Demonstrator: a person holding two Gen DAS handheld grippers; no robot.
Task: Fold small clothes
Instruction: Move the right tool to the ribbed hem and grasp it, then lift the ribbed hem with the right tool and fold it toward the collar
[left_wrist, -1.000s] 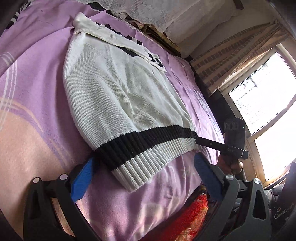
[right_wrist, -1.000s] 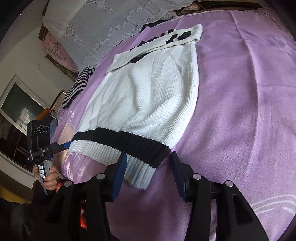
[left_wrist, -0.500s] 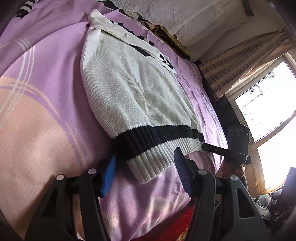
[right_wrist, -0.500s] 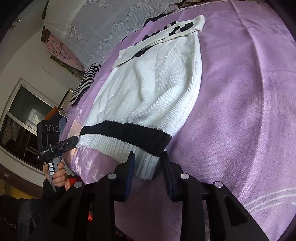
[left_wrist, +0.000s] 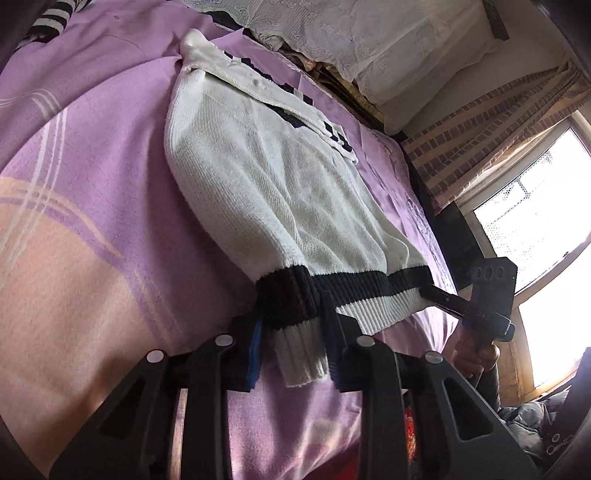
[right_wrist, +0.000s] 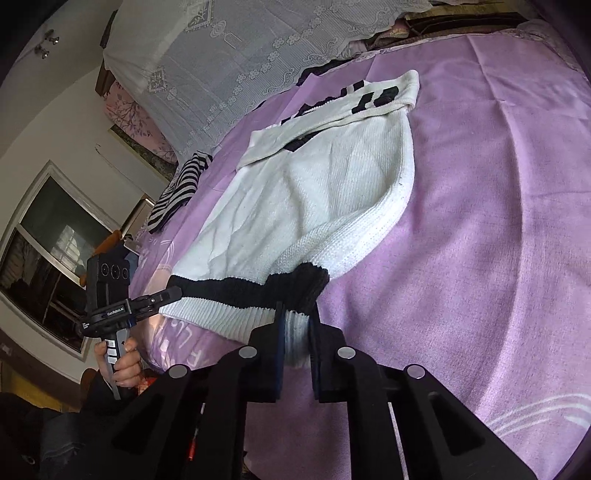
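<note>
A small white knit sweater (left_wrist: 280, 192) with a black band above its white ribbed hem lies flat on the purple bed cover (left_wrist: 92, 206), collar at the far end. My left gripper (left_wrist: 293, 328) is shut on the hem's left corner. My right gripper (right_wrist: 297, 325) is shut on the hem's right corner (right_wrist: 295, 332). The sweater also shows in the right wrist view (right_wrist: 325, 192). Each gripper shows in the other's view, the right one (left_wrist: 436, 295) and the left one (right_wrist: 170, 295), both pinching the hem.
A black-and-white striped garment (right_wrist: 181, 188) lies at the bed's far left. Lace-covered pillows (right_wrist: 258, 59) line the head of the bed. A curtained window (left_wrist: 535, 206) is on the right side. The near bed edge is just below the hem.
Both grippers have moved in onto the hem corners and closed on them. The hem is now bunched between the fingers and slightly lifted.
</note>
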